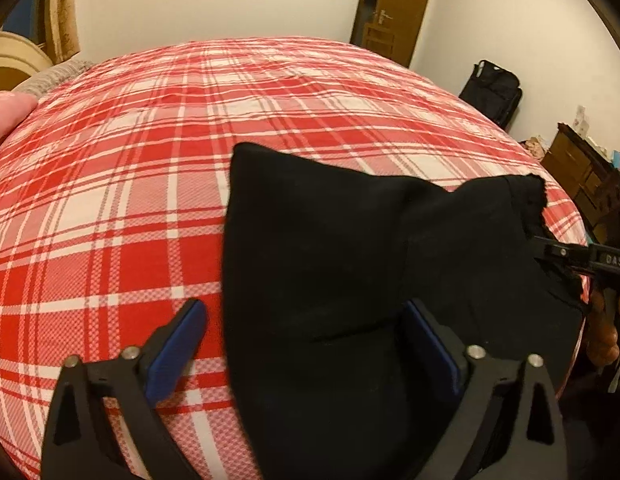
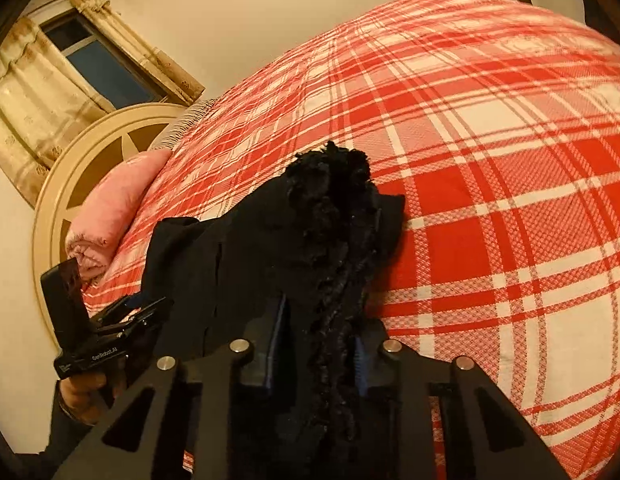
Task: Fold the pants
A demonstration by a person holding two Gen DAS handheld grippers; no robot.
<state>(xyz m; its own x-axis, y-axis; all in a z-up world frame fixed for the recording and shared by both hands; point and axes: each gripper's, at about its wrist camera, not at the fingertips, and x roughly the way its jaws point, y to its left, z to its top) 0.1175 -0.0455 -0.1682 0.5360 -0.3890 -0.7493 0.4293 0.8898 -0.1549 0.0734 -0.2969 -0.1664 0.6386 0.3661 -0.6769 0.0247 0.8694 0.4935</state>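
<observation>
Here the black pants (image 1: 350,264) lie in a bunched, partly folded heap on the red plaid bedspread (image 1: 130,200), directly ahead of both grippers and reaching in between their fingers. The left gripper (image 1: 306,344) stands spread wide: its left pad rests over bare bedspread, its right pad sits against the cloth, and a smooth fold of the pants lies between them unpinched. The right gripper (image 2: 318,344) has drawn in on a thick, fuzzy edge of the pants (image 2: 334,216), which runs between its blue pads and stands up just beyond the tips; it looks clamped on that edge.

The fabric seems soft and limp, with a fleecy lining showing at the raw-looking edge, so it will likely sag and slump wherever it is not held. It appears light but bulky. Layers could slide apart, so a hold near a corner or hem, catching every layer together, looks safest; the left gripper's best hold is probably the near corner of the fold between its fingers.
</observation>
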